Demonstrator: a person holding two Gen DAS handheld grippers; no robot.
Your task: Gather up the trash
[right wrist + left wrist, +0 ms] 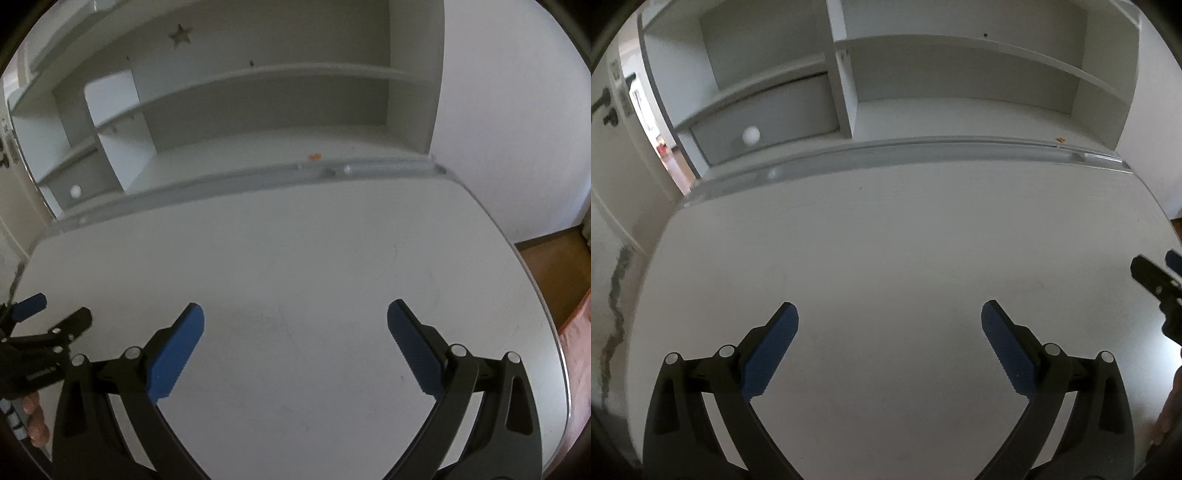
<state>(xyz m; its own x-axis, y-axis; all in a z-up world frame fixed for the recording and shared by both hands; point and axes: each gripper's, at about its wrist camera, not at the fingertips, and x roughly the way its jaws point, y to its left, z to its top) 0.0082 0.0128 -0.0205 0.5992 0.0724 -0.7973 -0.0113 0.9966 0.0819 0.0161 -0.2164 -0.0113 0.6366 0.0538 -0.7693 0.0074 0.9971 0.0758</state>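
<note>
Shelf unit point(960, 74): white, open compartments, standing behind the surface.
Surface point(886, 240): white desk top, rounded corners.
Left claw point(889, 325): spread wide, gripping nothing, over the near surface.
Right claw point(295, 326): spread wide, gripping nothing, over the near surface.
Drawer point(764, 122): grey, lower left compartment, round white knob point(751, 135).
Orange scrap point(315, 157): tiny trash bit, on the shelf unit's base ledge, right side.
</note>
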